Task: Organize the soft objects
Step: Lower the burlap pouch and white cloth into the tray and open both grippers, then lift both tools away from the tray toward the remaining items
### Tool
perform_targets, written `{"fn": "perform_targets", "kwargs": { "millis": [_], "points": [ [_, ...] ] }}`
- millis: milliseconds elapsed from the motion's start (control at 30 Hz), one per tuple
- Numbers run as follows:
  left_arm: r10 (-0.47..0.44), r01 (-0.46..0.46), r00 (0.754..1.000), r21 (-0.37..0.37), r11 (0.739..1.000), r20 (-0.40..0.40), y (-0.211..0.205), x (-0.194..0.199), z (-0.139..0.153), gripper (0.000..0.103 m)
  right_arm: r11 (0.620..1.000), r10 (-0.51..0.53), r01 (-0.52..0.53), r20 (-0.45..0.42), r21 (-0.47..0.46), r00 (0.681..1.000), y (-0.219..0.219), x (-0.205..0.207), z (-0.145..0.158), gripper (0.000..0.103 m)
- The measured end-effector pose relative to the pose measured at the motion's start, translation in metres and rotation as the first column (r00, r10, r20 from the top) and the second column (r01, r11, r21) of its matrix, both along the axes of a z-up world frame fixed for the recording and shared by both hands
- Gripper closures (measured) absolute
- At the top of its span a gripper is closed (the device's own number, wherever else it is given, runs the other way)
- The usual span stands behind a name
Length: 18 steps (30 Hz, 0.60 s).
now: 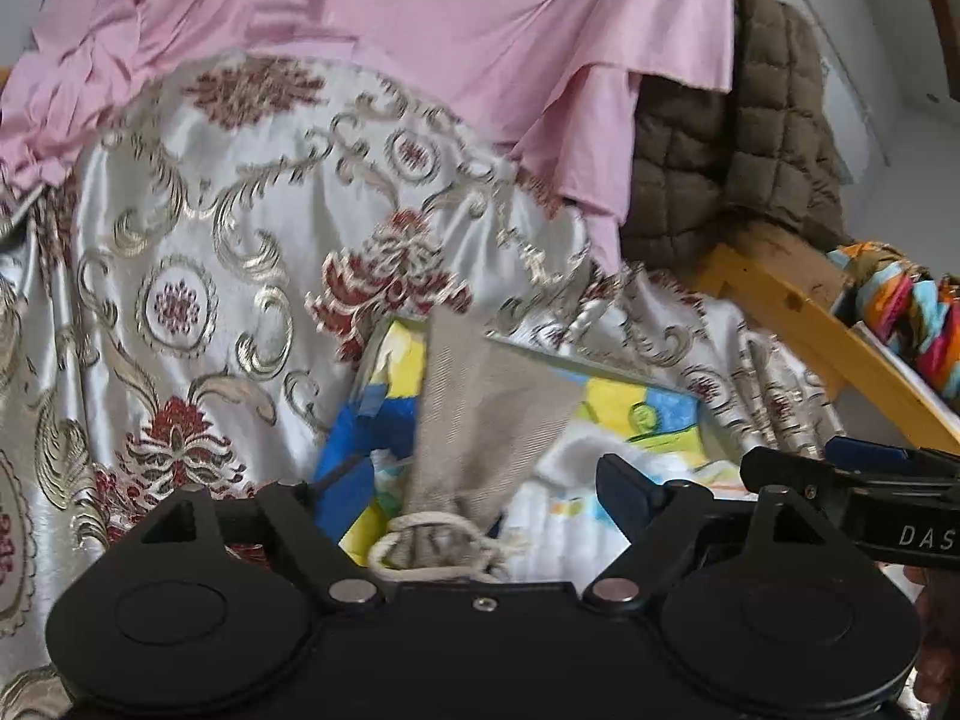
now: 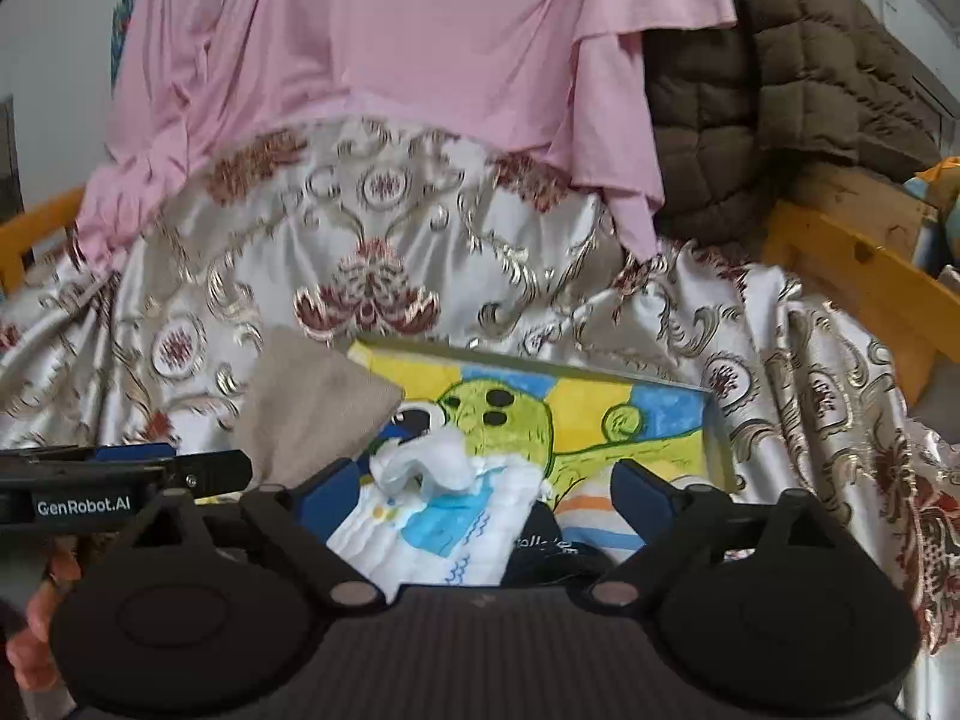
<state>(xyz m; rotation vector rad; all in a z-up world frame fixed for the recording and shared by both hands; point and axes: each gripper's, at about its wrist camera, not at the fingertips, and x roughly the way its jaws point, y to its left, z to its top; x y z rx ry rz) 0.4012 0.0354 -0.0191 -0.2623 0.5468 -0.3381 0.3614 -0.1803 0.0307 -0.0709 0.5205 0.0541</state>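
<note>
While angled downward over the box, both grippers, fingers apart.

Beige pouch motion-blurred, lower end behind left gripper body. Black item: print too small to read. Pink cloth cut by top edge

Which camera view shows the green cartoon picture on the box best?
The right wrist view: the green cartoon picture shows nearly whole there. In the left wrist view the beige cloth hides most of it, leaving coloured patches.
</note>
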Motion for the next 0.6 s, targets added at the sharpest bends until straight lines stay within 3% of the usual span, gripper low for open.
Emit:
{"fn": "perform_targets", "kwargs": {
  "millis": [67, 267, 600],
  "points": [
    [0.008, -0.008, 1.000, 0.007, 1.000, 0.026, -0.004, -0.014, 0.011, 0.009, 1.000, 0.002, -0.002, 0.022, 0.006, 1.000, -0.006, -0.011, 0.007, 0.004],
    [0.037, -0.047, 0.994, 0.094, 0.994, 0.103, -0.019, -0.053, 0.043, 0.002, 1.000, 0.002, -0.003, 0.054, 0.024, 0.999, -0.022, -0.047, 0.022, 0.000],
    [0.021, -0.056, 0.979, 0.172, 0.984, 0.201, -0.037, -0.137, 0.070, 0.001, 0.999, 0.023, -0.025, 0.084, 0.028, 0.996, -0.035, -0.117, 0.028, 0.000]
  ]
}}
